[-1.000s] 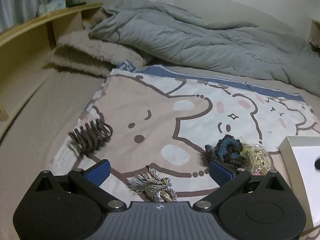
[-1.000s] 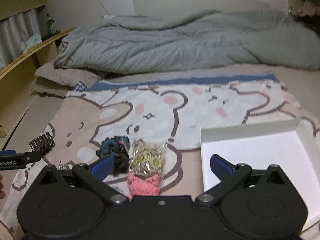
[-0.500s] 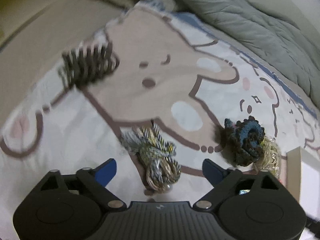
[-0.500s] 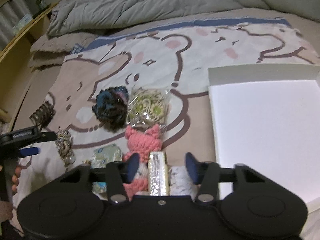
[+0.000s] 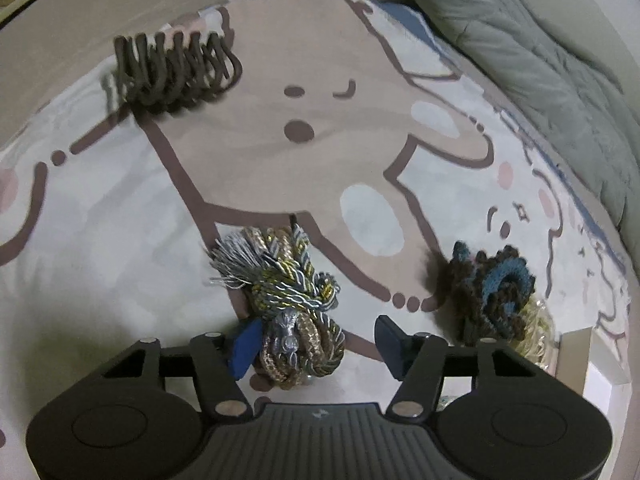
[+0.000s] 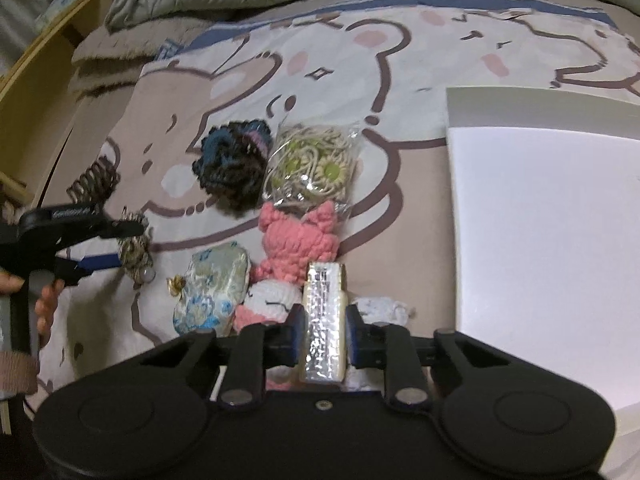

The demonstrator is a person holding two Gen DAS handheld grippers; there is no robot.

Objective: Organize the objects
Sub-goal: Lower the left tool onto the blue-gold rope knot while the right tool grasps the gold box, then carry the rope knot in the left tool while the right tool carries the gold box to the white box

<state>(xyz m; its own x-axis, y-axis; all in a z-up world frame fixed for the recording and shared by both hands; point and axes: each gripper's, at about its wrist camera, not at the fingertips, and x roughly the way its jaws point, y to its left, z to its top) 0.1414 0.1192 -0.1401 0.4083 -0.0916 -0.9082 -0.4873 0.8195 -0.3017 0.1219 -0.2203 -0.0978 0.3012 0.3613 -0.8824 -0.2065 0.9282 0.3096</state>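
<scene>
A braided gold and grey cord bundle (image 5: 292,308) lies on the cartoon blanket (image 5: 304,80). My left gripper (image 5: 316,344) straddles its near end with the jaws closing. The left pad touches the cord and the right pad stands apart from it. The right wrist view shows the same left gripper (image 6: 122,244) around the cord bundle (image 6: 138,256), held by a hand. My right gripper (image 6: 325,332) is shut on a silver and cream bar (image 6: 324,312) that lies beside a pink crocheted doll (image 6: 296,240). A white box (image 6: 540,220) stands open at the right.
A brown hair claw (image 5: 172,68) lies at the far left. A dark blue crocheted scrunchie (image 6: 234,160), a clear bag of cords (image 6: 312,164) and a floral pouch (image 6: 212,284) crowd the doll. A grey duvet (image 5: 520,40) is heaped behind the blanket.
Both grippers have dipped down toward the blanket. The left jaws have narrowed around the cord bundle. The right jaws have gone from wide open to shut on the silver bar.
</scene>
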